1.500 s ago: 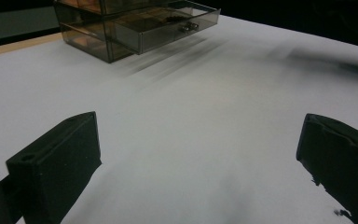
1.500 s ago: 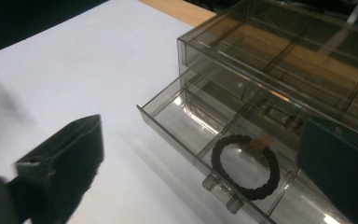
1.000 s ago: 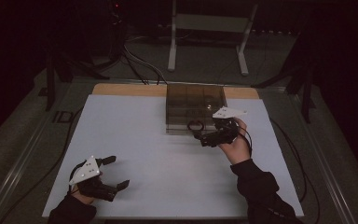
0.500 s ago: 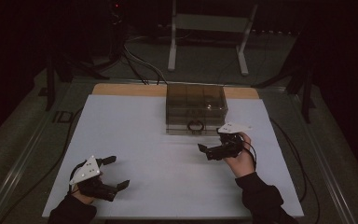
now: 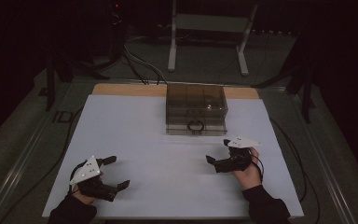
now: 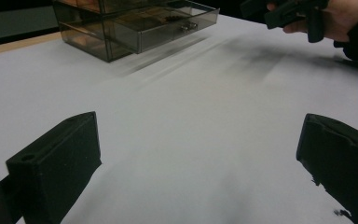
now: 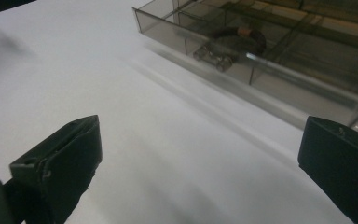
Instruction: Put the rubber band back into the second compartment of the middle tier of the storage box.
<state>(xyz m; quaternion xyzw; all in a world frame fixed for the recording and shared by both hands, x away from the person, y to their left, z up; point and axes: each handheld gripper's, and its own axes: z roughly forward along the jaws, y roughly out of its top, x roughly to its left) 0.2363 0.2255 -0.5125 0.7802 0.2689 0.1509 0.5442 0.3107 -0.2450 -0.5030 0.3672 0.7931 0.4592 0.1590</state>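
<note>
A smoky clear drawer box (image 5: 196, 105) stands at the far middle of the white table (image 5: 135, 140). Its bottom drawer (image 6: 172, 29) juts out toward me, with a small metal handle (image 7: 212, 56) on its front. A black ring (image 5: 196, 126) lies inside that drawer (image 7: 261, 70); the ring (image 7: 240, 36) shows through the clear wall. My right gripper (image 5: 217, 150) hovers open in front of the box, a little to its right, with nothing between its jaws (image 7: 200, 163). My left gripper (image 5: 119, 171) rests open near the front left, also holding nothing (image 6: 198, 163).
A wooden strip (image 5: 126, 89) runs along the table's far edge. Cables (image 5: 140, 65) and a white stand (image 5: 207, 28) sit on the floor beyond. The right hand and its gripper (image 6: 293, 11) appear at the top right of the left gripper view.
My right gripper has drawn back from the drawer front toward the near edge of the table. The left gripper has stayed put.
</note>
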